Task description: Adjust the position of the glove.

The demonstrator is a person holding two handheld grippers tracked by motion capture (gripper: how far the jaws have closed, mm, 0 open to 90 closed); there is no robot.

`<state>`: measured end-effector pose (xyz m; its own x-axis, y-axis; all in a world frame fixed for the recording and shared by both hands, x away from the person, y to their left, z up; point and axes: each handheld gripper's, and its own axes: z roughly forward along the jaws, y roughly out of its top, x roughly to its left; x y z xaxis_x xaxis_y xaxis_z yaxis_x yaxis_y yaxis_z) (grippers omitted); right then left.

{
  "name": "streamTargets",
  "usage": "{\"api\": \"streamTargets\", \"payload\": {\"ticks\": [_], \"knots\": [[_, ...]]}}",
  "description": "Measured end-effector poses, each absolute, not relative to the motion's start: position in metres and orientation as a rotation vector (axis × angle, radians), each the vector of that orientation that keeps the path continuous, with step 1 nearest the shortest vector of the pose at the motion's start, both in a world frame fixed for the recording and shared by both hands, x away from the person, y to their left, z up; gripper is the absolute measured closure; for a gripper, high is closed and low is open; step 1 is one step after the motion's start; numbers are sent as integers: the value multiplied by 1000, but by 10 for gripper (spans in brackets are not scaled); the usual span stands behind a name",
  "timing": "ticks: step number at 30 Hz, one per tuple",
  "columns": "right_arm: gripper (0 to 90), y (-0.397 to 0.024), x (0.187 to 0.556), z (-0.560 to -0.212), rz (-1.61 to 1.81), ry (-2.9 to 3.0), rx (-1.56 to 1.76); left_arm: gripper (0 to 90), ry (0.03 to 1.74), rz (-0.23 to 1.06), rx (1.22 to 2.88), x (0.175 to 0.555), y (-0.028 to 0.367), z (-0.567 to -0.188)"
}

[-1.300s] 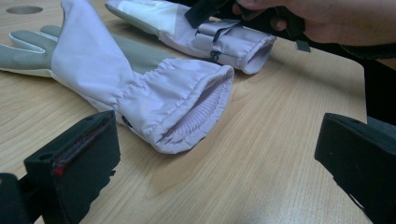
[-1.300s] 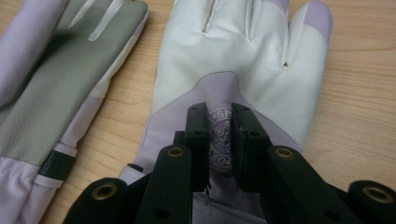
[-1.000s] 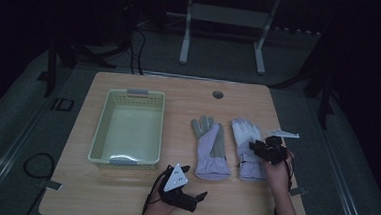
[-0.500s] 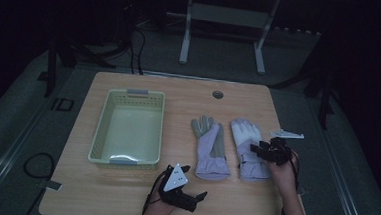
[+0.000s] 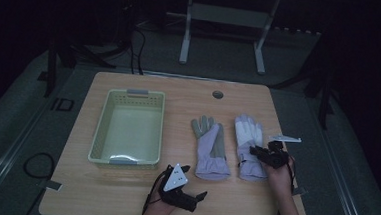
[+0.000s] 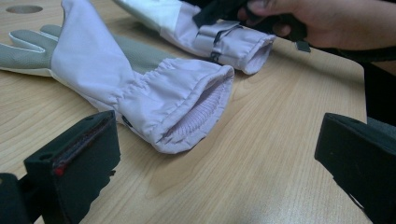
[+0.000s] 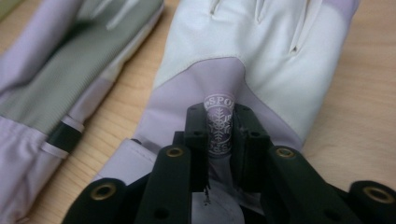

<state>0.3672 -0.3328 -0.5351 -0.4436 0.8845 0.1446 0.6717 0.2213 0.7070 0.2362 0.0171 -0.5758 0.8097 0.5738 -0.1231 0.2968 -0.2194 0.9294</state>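
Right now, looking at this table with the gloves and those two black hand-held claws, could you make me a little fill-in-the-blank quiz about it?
1. The right gripper has just been closing, and its jaws pinch a fold of the right-hand ____.
2. The left gripper rests near the table's front edge with its jaws ____.
3. The pale green basket on the left holds ____.
4. The number of gloves lying on the wooden table is ____.

Missing words: glove; open; nothing; two

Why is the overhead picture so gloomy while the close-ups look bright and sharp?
High view: dim room, only the table lit, surroundings black. Left gripper view: bright, glove cuff crisp, near jaws soft. Right gripper view: the white glove clear, jaws slightly blurred.
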Motion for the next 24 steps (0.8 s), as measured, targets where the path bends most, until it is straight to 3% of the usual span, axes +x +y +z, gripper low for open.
{"api": "streamTargets", "payload": {"ticks": [14, 19, 24], "knots": [[798, -324, 352, -457, 1212, 2103, 1430, 3, 658, 309, 1817, 235, 17, -576], [798, -304, 341, -419, 1281, 2066, 1329, 2, 651, 314, 1816, 234, 17, -576], [798, -280, 338, -406, 1264, 2076, 1287, 2, 652, 325, 1806, 233, 18, -575]]}}
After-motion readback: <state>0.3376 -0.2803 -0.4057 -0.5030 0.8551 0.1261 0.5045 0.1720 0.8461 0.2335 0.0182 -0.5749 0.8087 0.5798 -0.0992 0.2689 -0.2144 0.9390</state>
